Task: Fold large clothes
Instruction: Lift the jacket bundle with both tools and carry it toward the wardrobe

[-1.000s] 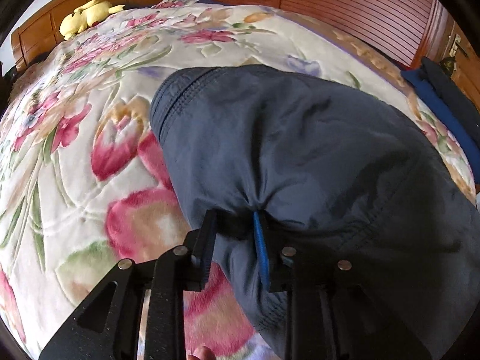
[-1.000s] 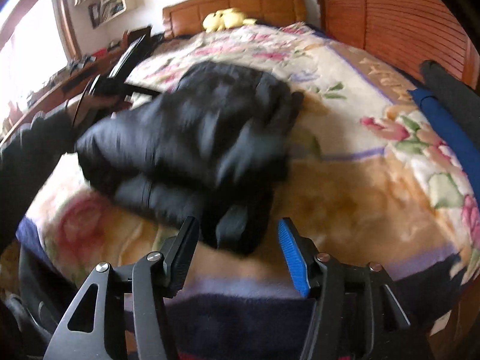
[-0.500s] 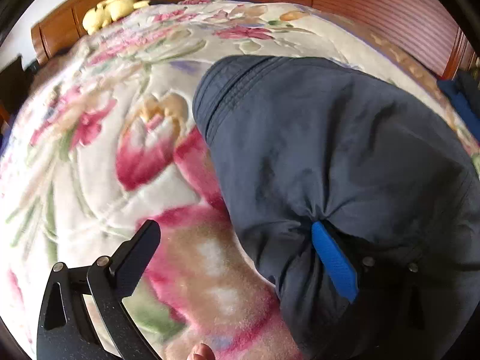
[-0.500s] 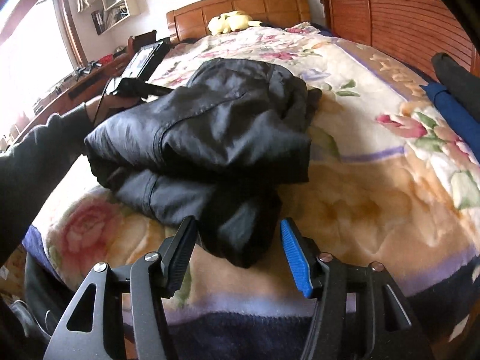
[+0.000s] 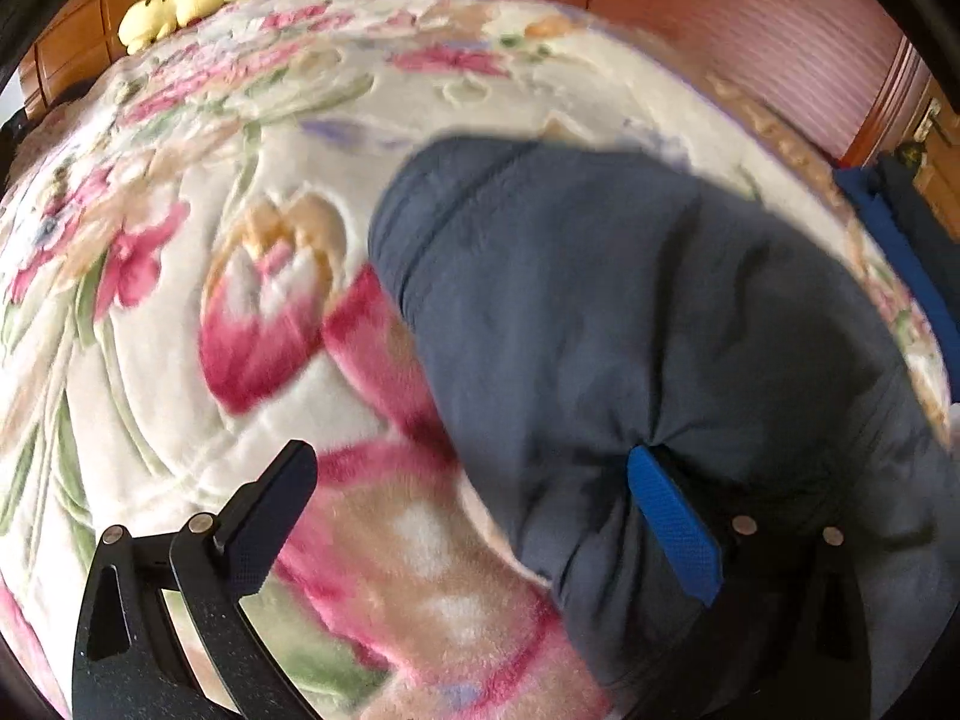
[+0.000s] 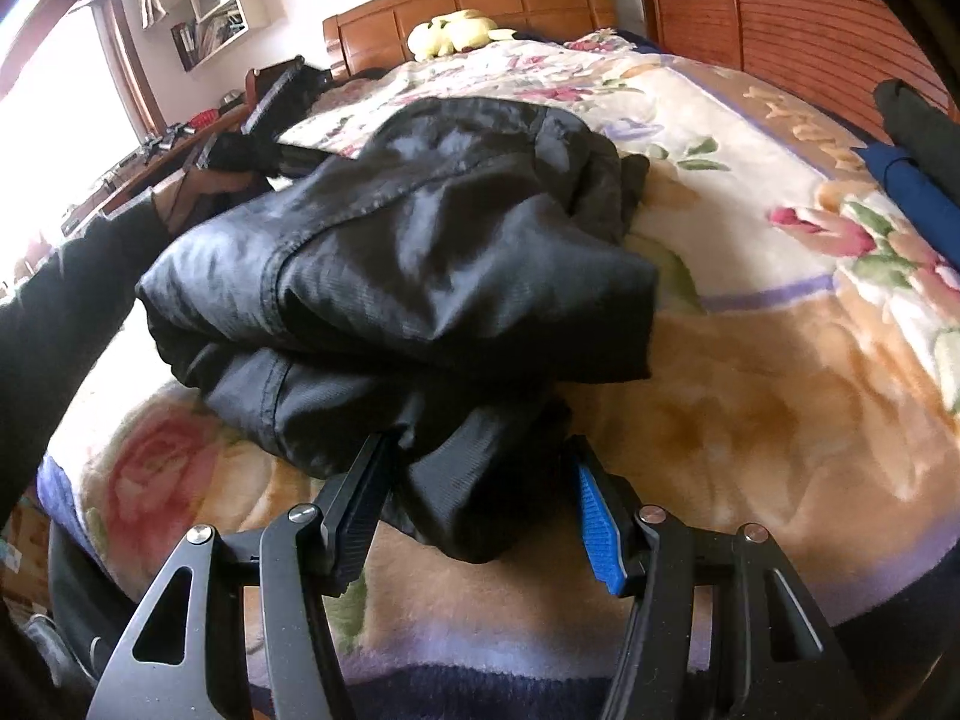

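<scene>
Floral blanket [image 6: 750, 360] under folded dark jacket [image 6: 420, 252]; left tongs [image 5: 474, 516] released, right tongs [image 6: 474, 510] loosely straddling its corner.

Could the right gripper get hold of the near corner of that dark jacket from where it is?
Probably yes. The right gripper already straddles the near corner of the dark jacket, open, with only the floral blanket beneath. Closing should catch it.

You've got a wooden headboard [image 6: 474, 3] ahead, slatted wardrobe doors [image 6: 780, 30] right, bright window [image 6: 54, 90] glaring left.
</scene>
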A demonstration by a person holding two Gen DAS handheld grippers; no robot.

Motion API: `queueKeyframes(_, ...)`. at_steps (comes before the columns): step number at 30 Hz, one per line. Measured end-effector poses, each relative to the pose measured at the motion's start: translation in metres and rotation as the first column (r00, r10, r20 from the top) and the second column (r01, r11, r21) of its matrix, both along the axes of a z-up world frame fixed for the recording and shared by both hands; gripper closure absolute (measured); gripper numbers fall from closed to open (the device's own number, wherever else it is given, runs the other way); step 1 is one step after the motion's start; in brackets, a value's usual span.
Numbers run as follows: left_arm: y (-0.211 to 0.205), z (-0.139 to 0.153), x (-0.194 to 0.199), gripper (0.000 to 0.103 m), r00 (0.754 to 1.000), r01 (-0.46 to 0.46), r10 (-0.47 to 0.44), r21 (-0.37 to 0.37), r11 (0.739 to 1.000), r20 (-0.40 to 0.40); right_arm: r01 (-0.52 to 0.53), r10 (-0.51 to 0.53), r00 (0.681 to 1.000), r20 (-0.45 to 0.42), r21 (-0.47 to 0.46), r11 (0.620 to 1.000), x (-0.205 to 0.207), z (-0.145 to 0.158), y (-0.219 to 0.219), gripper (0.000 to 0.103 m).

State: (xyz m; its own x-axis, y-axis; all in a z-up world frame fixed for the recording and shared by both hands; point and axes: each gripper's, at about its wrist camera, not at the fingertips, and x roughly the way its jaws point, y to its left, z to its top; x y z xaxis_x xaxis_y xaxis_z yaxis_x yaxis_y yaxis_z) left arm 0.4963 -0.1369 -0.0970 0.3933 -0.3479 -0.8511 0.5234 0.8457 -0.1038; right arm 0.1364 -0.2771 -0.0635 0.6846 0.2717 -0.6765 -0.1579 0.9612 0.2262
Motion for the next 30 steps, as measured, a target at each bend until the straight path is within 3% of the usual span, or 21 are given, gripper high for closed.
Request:
queueKeyframes(4, -0.004, 0.014, 0.007, 0.0, 0.999, 0.0, 0.001, -0.018, 1.0, 0.048, 0.036, -0.036, 0.999, -0.002, 0.015, 0.999, 0.006, -0.003, 0.0, 0.043)
queueKeyframes(9, -0.004, 0.008, 0.037, 0.0, 0.999, -0.046, 0.045, -0.099, 0.994, -0.018, 0.105, -0.105, 0.994, 0.026, 0.034, 0.994, 0.003, -0.004, 0.002, 0.043)
queueKeyframes(14, -0.016, -0.008, 0.05, 0.0, 0.997, -0.045, 0.039, -0.108, 0.993, -0.06, 0.114, -0.115, 0.993, 0.019, 0.053, 0.992, 0.001, -0.009, 0.004, 0.042)
queueKeyframes(20, -0.037, -0.019, 0.048, 0.0, 0.998, -0.012, 0.005, -0.127, 0.992, -0.056, 0.129, -0.13, 0.992, -0.001, 0.074, 0.989, 0.01, -0.014, 0.01, 0.041)
queueKeyframes(23, -0.039, -0.02, 0.048, 0.009, 0.995, -0.005, -0.011, -0.164, 0.987, -0.096, 0.135, -0.135, 0.991, -0.01, 0.118, 0.984, 0.014, -0.016, 0.007, 0.042)
queueKeyframes(25, -0.041, -0.015, 0.044, 0.025, 0.996, 0.019, -0.033, -0.162, 0.987, -0.08, 0.124, -0.125, 0.992, -0.009, 0.146, 0.981, 0.015, -0.017, 0.005, 0.053)
queueKeyframes(27, -0.041, -0.009, 0.04, 0.037, 0.996, 0.04, -0.051, -0.148, 0.988, -0.068, 0.102, -0.103, 0.995, -0.009, 0.193, 0.976, 0.016, -0.018, 0.005, 0.079)
queueKeyframes(30, -0.04, 0.0, 0.033, 0.052, 0.997, 0.048, -0.056, -0.13, 0.99, -0.059, 0.088, -0.091, 0.996, 0.003, 0.229, 0.97, 0.015, -0.018, 0.004, 0.09)
